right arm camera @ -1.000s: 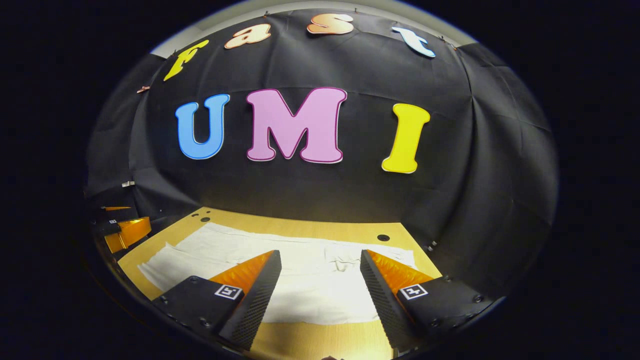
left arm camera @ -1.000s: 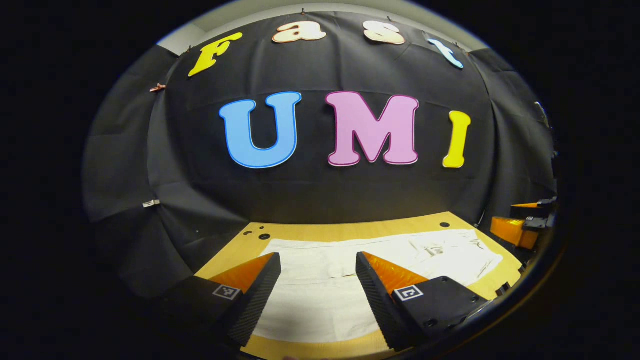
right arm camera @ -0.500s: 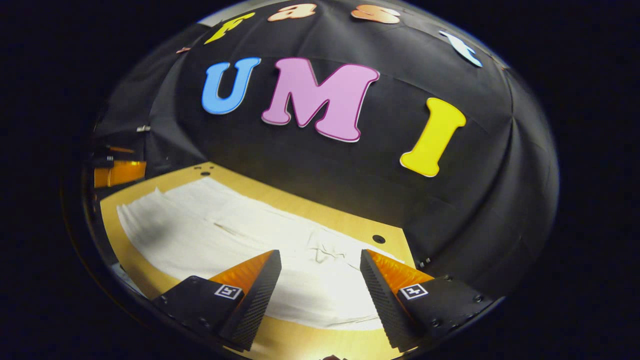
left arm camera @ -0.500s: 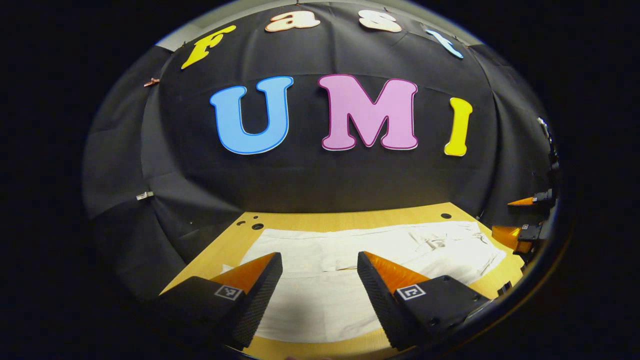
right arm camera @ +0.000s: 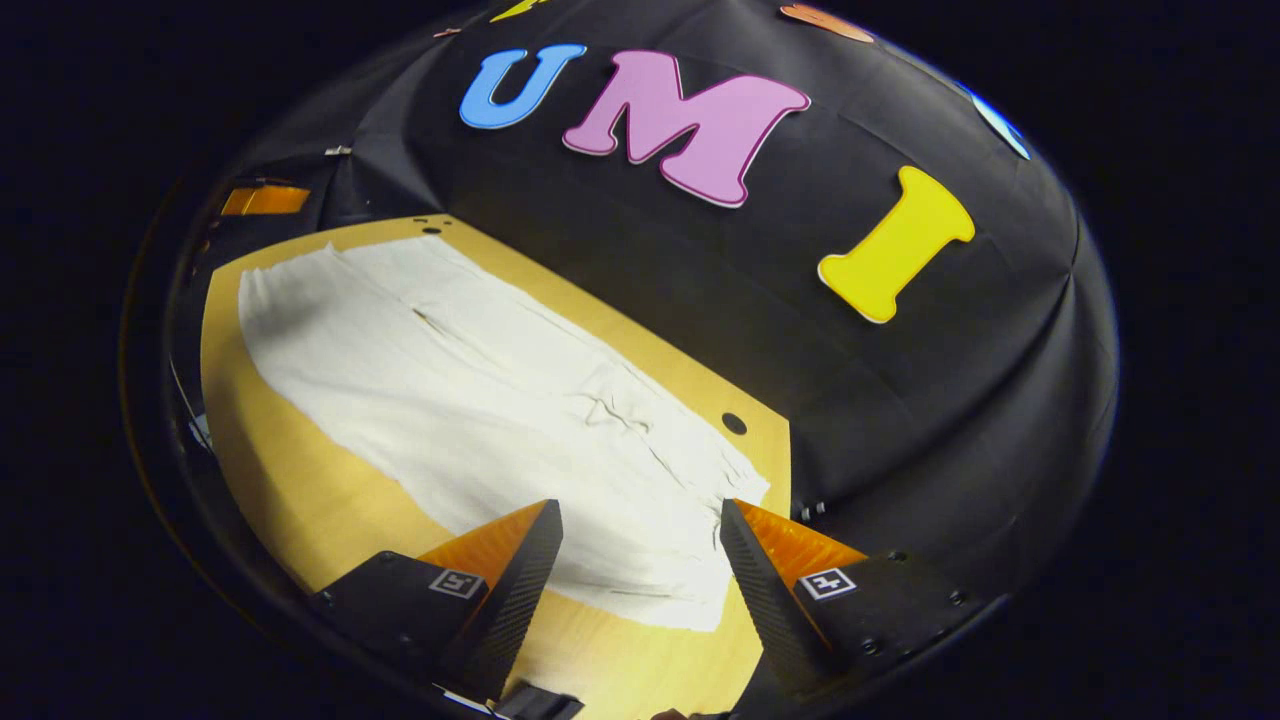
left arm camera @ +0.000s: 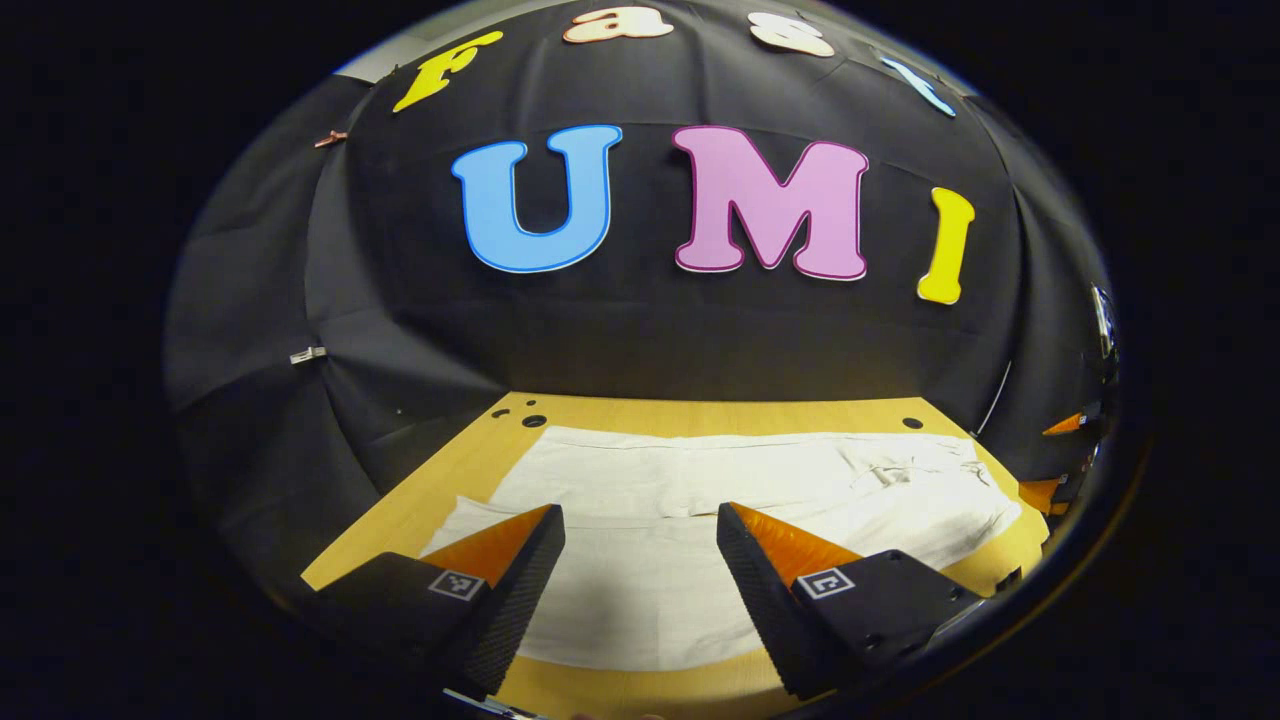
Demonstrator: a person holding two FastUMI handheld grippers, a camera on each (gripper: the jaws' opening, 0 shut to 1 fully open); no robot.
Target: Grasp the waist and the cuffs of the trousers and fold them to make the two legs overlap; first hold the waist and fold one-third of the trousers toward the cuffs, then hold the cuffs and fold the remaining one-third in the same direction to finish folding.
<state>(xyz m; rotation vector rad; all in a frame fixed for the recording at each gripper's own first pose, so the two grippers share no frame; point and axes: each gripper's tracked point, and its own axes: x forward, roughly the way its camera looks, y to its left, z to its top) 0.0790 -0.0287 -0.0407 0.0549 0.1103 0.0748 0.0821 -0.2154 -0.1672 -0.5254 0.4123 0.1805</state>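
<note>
**Right gripper swings toward the waist end while the left edges over the legs**

Since a second ago the right gripper [right arm camera: 640,580] has rolled and turned hard, so the table [right arm camera: 300,480] now runs diagonally through its view, where before it lay level; the left gripper [left arm camera: 640,575] has shifted only a little, and more of the cuff end has come into sight below its left finger.

At the left, in the left gripper view, the cuffs [left arm camera: 470,515] lie near the table's left edge, one corner kinked up slightly. Both of that gripper's fingers stand wide apart above the near leg, gripping nothing. Moving right, the white trousers [left arm camera: 700,500] lie flat on the wooden table, their long axis running across it from cuffs at the left to waist at the right. The two legs lie side by side, not yet overlapped, with a seam line between them. At the far right the cloth is rumpled around the waist [left arm camera: 930,470].

In the right gripper view the waist corner [right arm camera: 700,560] sits between that gripper's spread fingers, which also hold nothing.

The cloth looks thin, light and limp, so it will probably sag and drag when lifted. Hold is best taken at the waistband's near edge and the near cuff hem, pinching both layers, I judge.
</note>
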